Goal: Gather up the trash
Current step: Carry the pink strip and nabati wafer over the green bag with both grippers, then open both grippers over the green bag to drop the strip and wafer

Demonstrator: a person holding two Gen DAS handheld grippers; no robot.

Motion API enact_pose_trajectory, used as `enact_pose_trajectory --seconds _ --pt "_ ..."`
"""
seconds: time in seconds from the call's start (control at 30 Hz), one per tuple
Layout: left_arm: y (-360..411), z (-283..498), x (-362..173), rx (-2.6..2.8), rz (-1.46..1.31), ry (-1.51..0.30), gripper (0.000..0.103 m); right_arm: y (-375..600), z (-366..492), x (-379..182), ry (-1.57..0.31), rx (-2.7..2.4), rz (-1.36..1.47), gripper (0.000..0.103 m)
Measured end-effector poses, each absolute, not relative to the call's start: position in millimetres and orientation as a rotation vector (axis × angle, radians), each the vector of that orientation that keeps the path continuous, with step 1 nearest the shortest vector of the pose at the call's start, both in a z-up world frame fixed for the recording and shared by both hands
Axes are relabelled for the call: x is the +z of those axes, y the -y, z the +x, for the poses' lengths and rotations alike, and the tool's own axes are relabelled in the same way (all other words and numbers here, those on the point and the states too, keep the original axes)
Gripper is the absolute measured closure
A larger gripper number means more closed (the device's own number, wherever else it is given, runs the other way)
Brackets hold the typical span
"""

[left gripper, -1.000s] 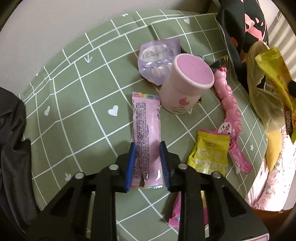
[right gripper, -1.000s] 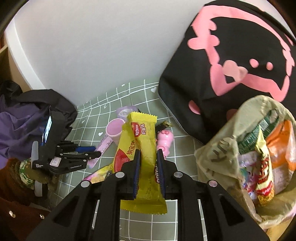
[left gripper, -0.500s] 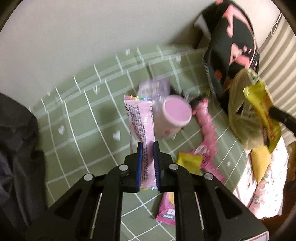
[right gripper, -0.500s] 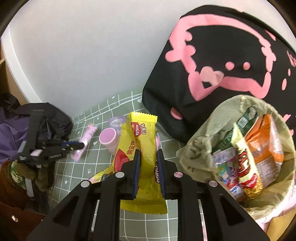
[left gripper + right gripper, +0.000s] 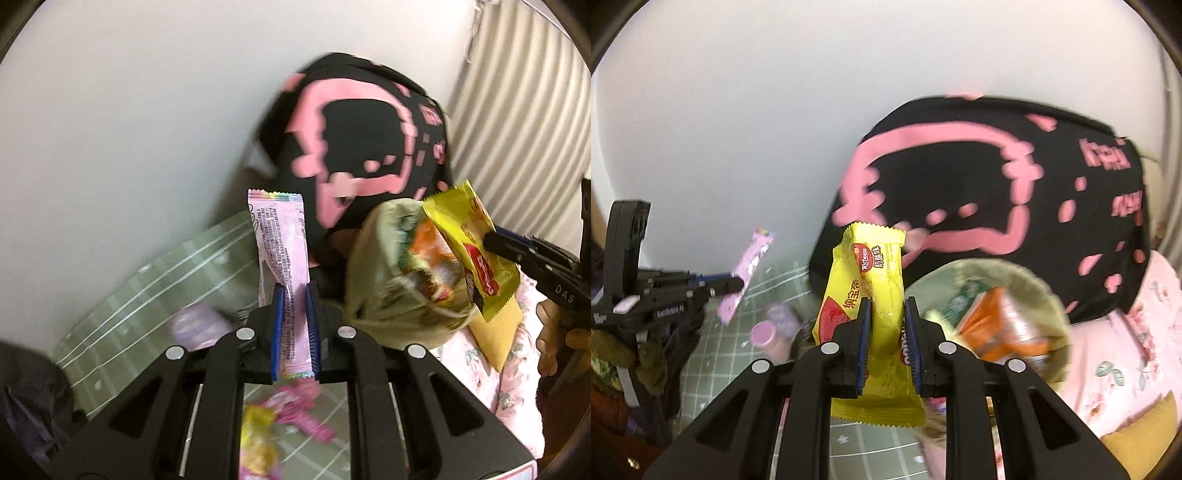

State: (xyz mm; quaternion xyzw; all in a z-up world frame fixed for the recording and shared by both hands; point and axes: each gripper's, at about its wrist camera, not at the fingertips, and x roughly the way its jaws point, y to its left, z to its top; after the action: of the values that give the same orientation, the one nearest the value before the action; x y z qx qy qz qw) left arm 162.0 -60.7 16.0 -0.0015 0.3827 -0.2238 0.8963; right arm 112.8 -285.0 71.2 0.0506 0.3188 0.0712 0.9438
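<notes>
The left hand-held gripper pinches a pink wrapper, long axis upright. The right hand-held gripper pinches a yellow Richeese wrapper, also upright, beside the trash bag.

The wrapper is pale pink with a rainbow edge; the snack packet is yellow with a red patch. The cushion is black with pink markings, and the sheet is green with a white grid.
</notes>
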Motion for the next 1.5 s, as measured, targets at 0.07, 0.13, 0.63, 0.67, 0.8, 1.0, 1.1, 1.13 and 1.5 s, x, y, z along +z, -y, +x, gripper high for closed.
enact_pose_trajectory --seconds 0.07,0.13,0.63,0.67,0.8,1.0,1.1,1.13,1.5 --pt "83.0 164.4 15.5 -0.515 0.012 -0.797 0.092 300.2 110.0 76.9 -0.635 0.101 0.118 0.084" --pt "107.0 167.1 15.0 -0.562 0.038 -0.795 0.092 314.4 107.9 79.2 -0.628 0.061 0.134 0.084" --pt "226.4 204.9 5.6 -0.885 0.054 -0.84 0.092 382.4 95.9 75.0 -0.639 -0.11 0.172 0.084" --pt "231.8 206.3 3.4 -0.892 0.059 -0.846 0.092 385.8 96.3 74.6 -0.64 -0.112 0.175 0.084" --pt "249.5 214.0 -9.2 -0.918 0.061 -0.871 0.08 396.9 99.0 71.2 -0.642 -0.12 0.18 0.084" --pt "238.2 217.8 -14.8 -0.865 0.034 -0.88 0.065 399.1 110.5 57.5 -0.665 -0.092 0.187 0.084" --pt "222.0 217.1 -12.9 -0.819 0.029 -0.871 0.065 393.8 121.6 48.3 -0.68 -0.068 0.185 0.083" --pt "214.8 216.1 -12.2 -0.798 0.028 -0.866 0.065 390.0 126.0 44.3 -0.686 -0.06 0.175 0.083" --pt "116.6 191.8 -14.0 -0.561 0.03 -0.839 0.065 373.3 156.3 -3.9 -0.793 -0.037 0.158 0.083"
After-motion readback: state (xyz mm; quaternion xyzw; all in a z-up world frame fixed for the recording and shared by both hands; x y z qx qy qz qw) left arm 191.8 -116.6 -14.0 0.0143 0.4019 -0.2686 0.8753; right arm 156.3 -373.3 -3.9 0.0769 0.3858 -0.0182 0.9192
